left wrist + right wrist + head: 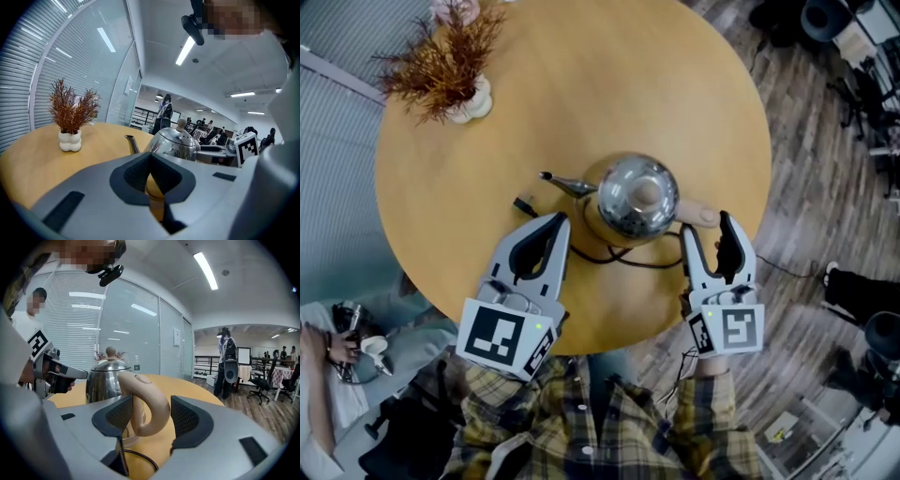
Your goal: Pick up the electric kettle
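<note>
1. Because the job is to lift the electric kettle, I place everything else relative to it. It stands upright on the round wooden table beneath it, nothing has raised it yet, and its black cord loops out on the side nearest me.
2. The kettle's beige handle sticks out toward the right gripper. That is why I keep this gripper on the handle side, pointing in nearly level.
3. In the right gripper view its fingers are spread wide with the handle between them. There is clear daylight at the right pad, so the handle is straddled but not yet grasped. I judge that closing comes next.
4. The left gripper sits on the kettle's other near side, just beside the body and below the spout. Its fingers are pressed together at the tips with nothing between them. I read it as parked there only to steady things or stay out of the way.
5. The dried plant in its white vase is well beyond the kettle on the spout side, clear of any lift.
6. My one worry is the cord. It lies close under the handle side, so it may drag when the kettle rises.
</note>
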### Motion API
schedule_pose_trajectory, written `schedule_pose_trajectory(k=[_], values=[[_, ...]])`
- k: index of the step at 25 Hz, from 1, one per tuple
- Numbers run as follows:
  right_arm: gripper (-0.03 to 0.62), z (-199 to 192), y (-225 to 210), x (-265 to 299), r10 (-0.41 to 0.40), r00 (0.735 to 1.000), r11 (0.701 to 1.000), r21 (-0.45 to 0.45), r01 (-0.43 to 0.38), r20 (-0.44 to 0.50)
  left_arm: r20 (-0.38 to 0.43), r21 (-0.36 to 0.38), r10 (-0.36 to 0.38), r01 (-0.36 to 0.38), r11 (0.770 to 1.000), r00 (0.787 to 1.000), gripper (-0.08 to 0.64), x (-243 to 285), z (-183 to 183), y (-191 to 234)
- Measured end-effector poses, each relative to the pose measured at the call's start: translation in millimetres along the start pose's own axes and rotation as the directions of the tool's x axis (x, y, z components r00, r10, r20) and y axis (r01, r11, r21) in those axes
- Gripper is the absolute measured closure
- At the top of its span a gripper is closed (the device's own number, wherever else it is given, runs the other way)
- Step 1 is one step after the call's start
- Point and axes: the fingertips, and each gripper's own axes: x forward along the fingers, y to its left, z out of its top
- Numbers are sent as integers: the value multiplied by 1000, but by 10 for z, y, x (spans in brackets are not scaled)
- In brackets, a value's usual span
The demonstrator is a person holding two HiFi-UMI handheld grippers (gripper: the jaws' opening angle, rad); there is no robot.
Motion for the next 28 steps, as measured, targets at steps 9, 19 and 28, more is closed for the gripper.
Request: schedule_pose_trajectory(k=[9,19,28], values=[[344,-145,-147,190,-35,999,999,27,36,-8,-9,-10,-1,1,1000,1000,558,56,-82,79],[347,-208,-252,367,-65,998,996,56,64,9,-24,-16,5,-5,1000,1000,558,124,-179,151],[441,-182,-229,496,-98,995,994,38,98,9,-18,-26,6,-7,1000,1000,558,138,-164,186]])
